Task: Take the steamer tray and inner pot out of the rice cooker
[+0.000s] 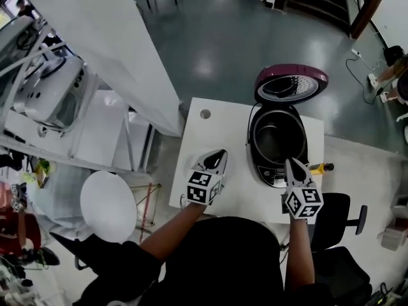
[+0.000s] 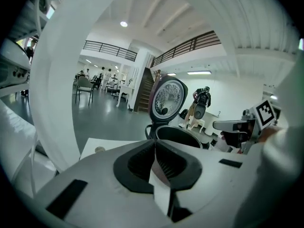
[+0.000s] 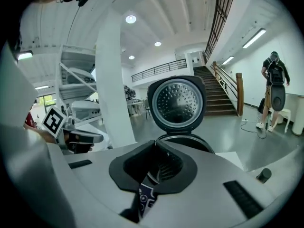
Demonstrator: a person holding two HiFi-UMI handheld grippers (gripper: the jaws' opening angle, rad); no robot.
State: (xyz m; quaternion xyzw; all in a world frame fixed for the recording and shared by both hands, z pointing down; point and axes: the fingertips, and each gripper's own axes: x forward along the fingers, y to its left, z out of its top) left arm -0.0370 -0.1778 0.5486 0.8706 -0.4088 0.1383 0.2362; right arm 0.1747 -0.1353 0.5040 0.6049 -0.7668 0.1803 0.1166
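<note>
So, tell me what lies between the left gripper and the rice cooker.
Nothing but bare white tabletop lies between the left gripper and the rice cooker. The head view shows that stretch plainly.

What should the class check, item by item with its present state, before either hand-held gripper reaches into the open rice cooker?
1. On the rice cooker, lid raised: ok.
2. Jaws of the left hand-held gripper open for a grasp: not ok, shut and empty.
3. Jaws of the right hand-held gripper open for a grasp: not ok, shut and empty.
4. Place of the steamer tray inside the cooker found: cannot tell, the inside shows only dark.
5. Bare table left of the cooker for setting parts down: ok.
</note>
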